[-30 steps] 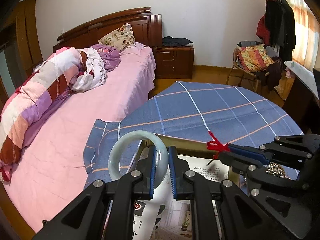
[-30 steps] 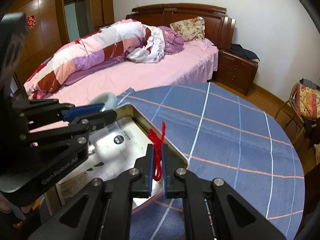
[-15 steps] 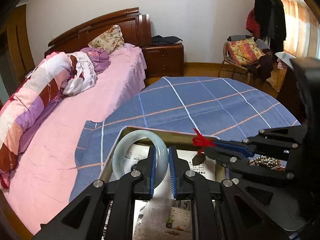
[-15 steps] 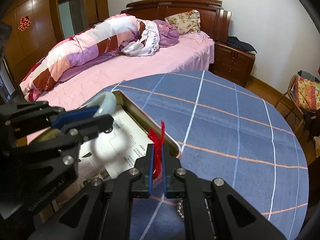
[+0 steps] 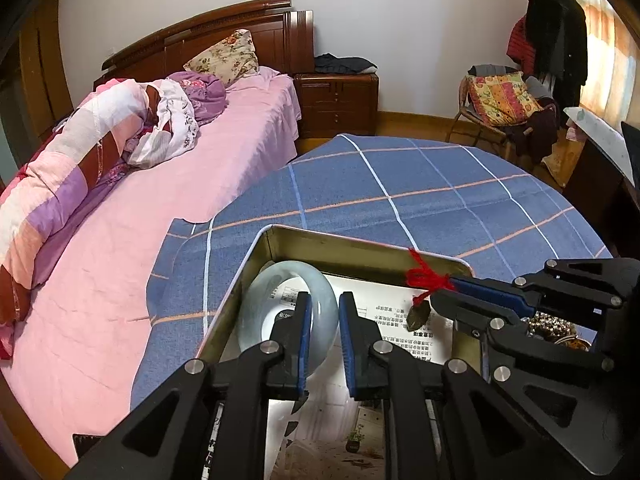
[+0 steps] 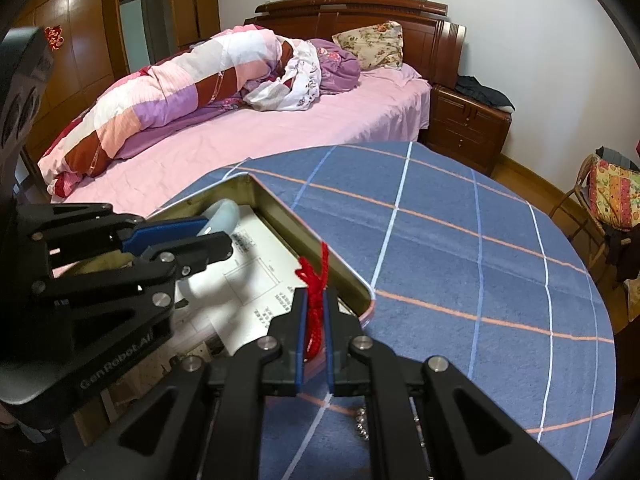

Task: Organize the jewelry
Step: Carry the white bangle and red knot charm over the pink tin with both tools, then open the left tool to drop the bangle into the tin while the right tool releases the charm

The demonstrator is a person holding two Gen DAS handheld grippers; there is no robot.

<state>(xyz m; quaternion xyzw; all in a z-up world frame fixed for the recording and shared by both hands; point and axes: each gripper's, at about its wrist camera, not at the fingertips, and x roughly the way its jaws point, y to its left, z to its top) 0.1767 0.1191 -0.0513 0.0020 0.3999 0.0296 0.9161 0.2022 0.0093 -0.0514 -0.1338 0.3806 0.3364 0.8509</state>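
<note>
Left gripper [image 5: 323, 334]: lower centre of my left view; fingers [image 5: 303, 320] closed on the near side of the bangle, rim pinched between the blue pads.
Bangle [image 5: 280, 280]: pale green ring, tilted, far side down inside the tin at its far left corner. In my right view only a pale tip [image 6: 224, 214] shows past the left gripper [image 6: 180, 236].
Right gripper [image 6: 313, 334]: bottom centre of my right view; fingers [image 6: 301, 328] nearly together, clamped on the red cord, knot standing above the tips.
Red cord [image 6: 316, 280]: knotted yarn, loose end pointing up. From the left view I see it [image 5: 426, 280] at the tip of the right gripper [image 5: 450, 294], over the tin's far wall.
Pendant [image 5: 418, 316]: small dark piece hanging from the cord, above the paper inside the tin; I cannot tell whether it touches.
Tin [image 5: 360, 246]: shallow brass-coloured tray with rounded corners, on the bench, lower centre. Right view shows its rim [image 6: 316, 240] running diagonally.
Paper [image 5: 384, 300]: printed sheet lining the tin floor.
Bench [image 5: 420, 184]: round, covered in blue checked cloth.
Beads [image 5: 554, 324]: shiny cluster at right edge of the left view, partly hidden behind the right gripper.
Bed [image 6: 280, 128]: pink sheet, rolled quilt, upper left.
</note>
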